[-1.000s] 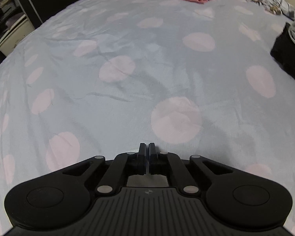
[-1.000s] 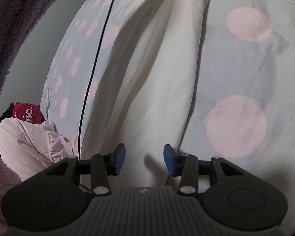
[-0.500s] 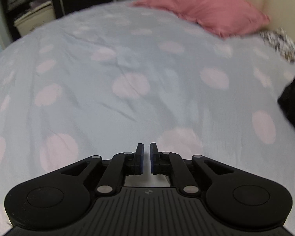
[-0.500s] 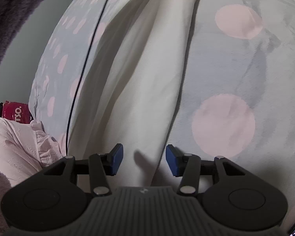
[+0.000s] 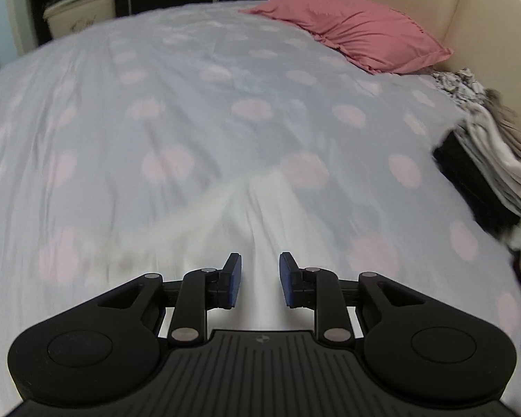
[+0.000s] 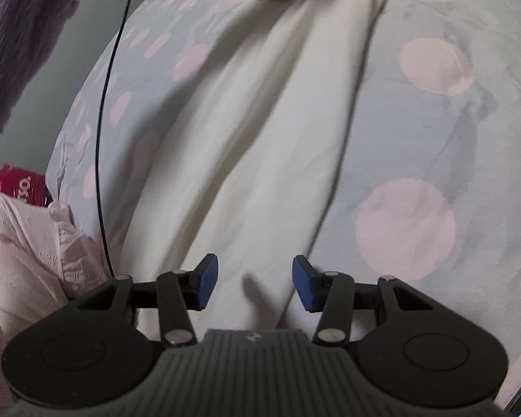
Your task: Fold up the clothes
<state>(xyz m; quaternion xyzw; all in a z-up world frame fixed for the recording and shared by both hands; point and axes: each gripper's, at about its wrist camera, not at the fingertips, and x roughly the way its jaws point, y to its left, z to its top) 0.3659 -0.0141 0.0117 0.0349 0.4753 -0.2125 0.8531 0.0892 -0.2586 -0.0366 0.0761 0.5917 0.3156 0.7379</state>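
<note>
Left gripper (image 5: 257, 279) hangs with jaws apart over the blurry white cloth garment (image 5: 246, 215) on the pale blue pink-dotted bedspread (image 5: 191, 104), right gripper (image 6: 255, 283) wide open above that garment too.

Bed (image 5: 191, 111): pale blue-grey cover with pink dots, fills both views. Pink pillow (image 5: 350, 31) at upper right of left wrist frame, against cream headboard (image 5: 469, 10). Stack of grey, patterned and black clothes (image 5: 486, 153) at right edge. White garment (image 6: 260, 132) lies stretched from bottom centre to top of right wrist frame; blurred in the left wrist view. Thin black cable (image 6: 102, 139) crosses cover at left.
</note>
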